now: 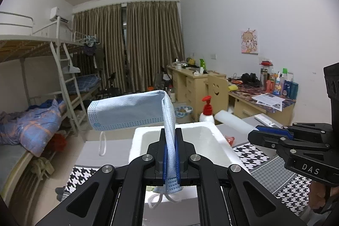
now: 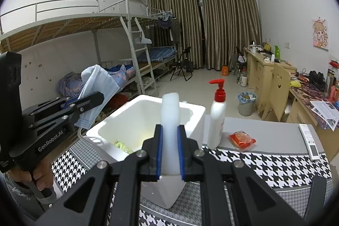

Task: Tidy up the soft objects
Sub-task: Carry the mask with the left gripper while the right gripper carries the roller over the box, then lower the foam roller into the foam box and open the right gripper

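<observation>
Two soft items are held above the box (image 2: pixel 199 113): mask (image 1: pixel 127 111) clamped in left jaws, foam (image 2: pixel 170 120) in right, likely for dropping in.

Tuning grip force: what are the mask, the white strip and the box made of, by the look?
Face mask: thin nonwoven fabric, matte, dotted weld edges, folds limply in the left gripper.
White strip: probably soft foam, translucent, in the right gripper.
White box: likely foamed polystyrene, thick matte walls.
</observation>
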